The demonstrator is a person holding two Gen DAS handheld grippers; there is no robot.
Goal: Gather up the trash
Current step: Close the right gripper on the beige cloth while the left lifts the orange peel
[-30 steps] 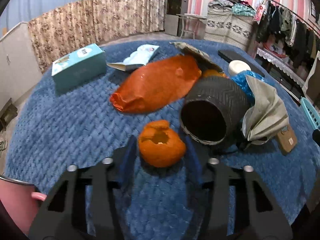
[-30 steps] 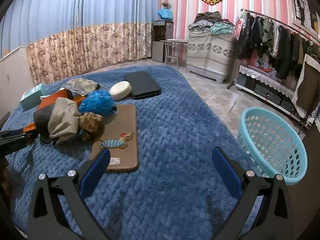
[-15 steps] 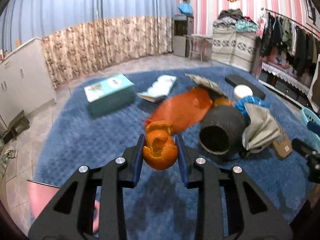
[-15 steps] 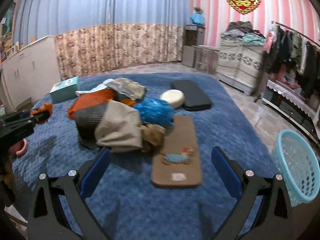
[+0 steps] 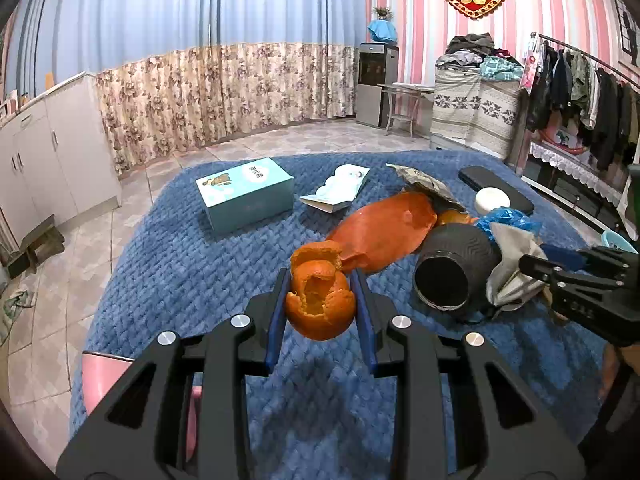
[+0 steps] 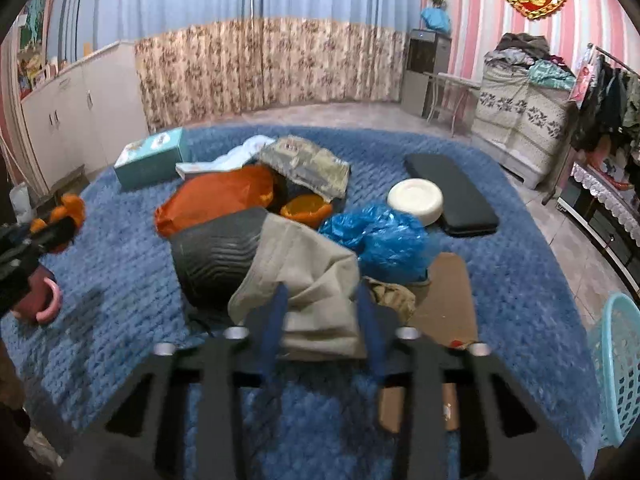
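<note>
Left gripper [image 5: 320,304] clamped on hollow orange peel [image 5: 320,300] lifted over the near blue blanket [image 5: 180,280], right gripper [image 6: 322,320] just narrowed around grey cloth [image 6: 304,280] without clearly pinching it: peel likely to crush and slip, cloth to drag the black pot [image 6: 212,248].

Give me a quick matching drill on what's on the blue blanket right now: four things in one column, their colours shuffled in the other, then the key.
Things:
1. peel held in the left tool
2. box
3. crumpled bag beside the round dish
4. flat pad behind the dish

Colours:
A. black
B. blue
C. orange
D. pale teal

Pairs: 1-C, 2-D, 3-B, 4-A
</note>
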